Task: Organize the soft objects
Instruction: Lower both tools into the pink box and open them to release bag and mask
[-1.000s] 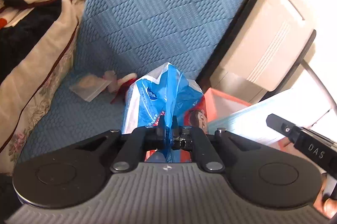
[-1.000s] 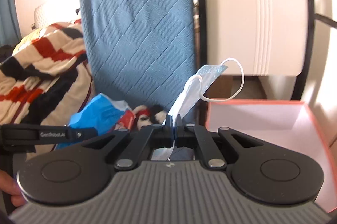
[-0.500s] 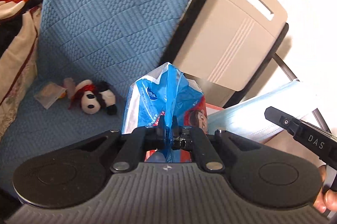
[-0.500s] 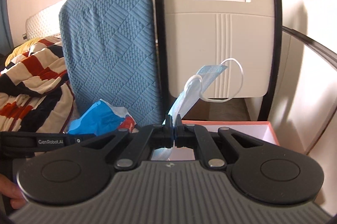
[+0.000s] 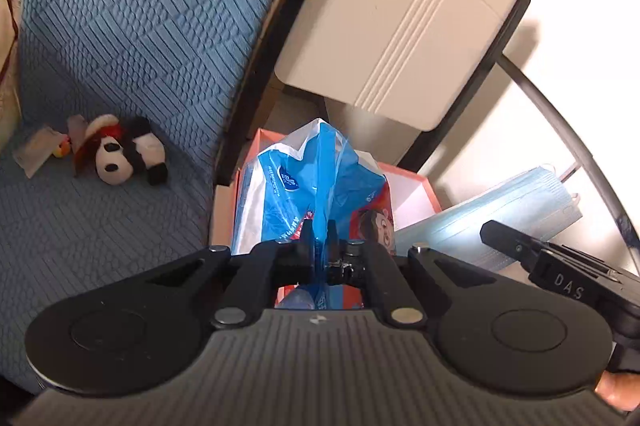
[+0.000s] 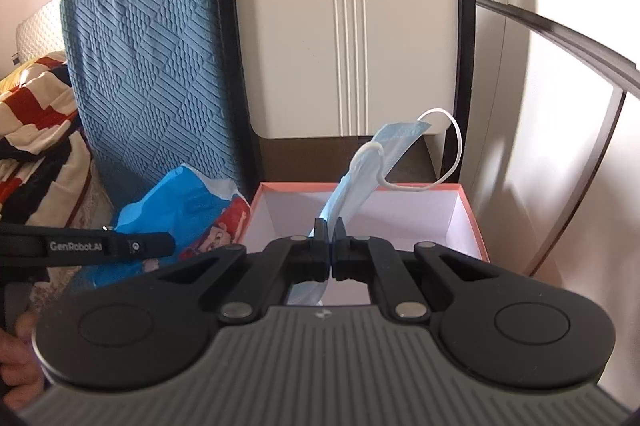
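Note:
My left gripper [image 5: 319, 231] is shut on a blue and white plastic tissue pack [image 5: 316, 182], held over the left part of a pink box [image 5: 416, 186]. My right gripper [image 6: 330, 228] is shut on a light blue face mask [image 6: 360, 178] whose white ear loop [image 6: 452, 146] hangs free above the same pink box [image 6: 472, 222]. The mask [image 5: 500, 210] also shows at the right of the left wrist view, and the tissue pack [image 6: 180, 202] at the left of the right wrist view. A small panda plush [image 5: 124, 156] lies on the blue seat [image 5: 100, 226].
A beige chair back [image 6: 344, 46] stands behind the box, beside the blue quilted cushion [image 6: 148, 66]. A striped blanket [image 6: 32, 122] lies to the far left. A small clear packet [image 5: 34, 150] sits beside the plush. A dark curved rail [image 6: 580, 26] runs at the right.
Both grippers have moved to the right, carrying the tissue pack and the mask from over the blue seat to over the pink box. The plush has slid left in view.

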`<state>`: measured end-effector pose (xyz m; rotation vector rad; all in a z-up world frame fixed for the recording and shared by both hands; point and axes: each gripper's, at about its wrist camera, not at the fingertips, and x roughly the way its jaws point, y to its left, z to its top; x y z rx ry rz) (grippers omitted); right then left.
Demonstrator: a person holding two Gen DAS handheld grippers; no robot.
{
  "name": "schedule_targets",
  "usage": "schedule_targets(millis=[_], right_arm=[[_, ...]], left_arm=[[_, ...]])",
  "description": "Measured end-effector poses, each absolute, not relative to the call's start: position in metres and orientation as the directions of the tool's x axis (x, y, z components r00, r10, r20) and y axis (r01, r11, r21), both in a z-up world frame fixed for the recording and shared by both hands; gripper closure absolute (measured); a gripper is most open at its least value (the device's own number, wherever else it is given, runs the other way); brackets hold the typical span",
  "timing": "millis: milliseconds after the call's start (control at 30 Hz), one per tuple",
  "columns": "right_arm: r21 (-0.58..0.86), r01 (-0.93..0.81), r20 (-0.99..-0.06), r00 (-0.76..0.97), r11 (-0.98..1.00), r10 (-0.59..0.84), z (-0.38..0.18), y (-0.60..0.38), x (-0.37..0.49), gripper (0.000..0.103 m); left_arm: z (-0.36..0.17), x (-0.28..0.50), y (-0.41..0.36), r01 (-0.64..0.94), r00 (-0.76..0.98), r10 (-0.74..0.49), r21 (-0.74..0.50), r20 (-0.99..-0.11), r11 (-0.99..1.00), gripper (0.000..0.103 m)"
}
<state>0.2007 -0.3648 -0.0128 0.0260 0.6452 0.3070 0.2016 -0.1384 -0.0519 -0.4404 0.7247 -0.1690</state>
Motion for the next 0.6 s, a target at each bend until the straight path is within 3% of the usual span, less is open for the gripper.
schedule_targets(millis=[600], right_arm=[[0.188, -0.196, -0.732, 0.626, 0.962, 0.27, -0.106, -0.412, 0.22, 0.098]], left_arm=[[-0.119, 0.234, -0.196, -0.009, 0.633, -0.283, -0.372, -0.72, 0.928, 0.099]])
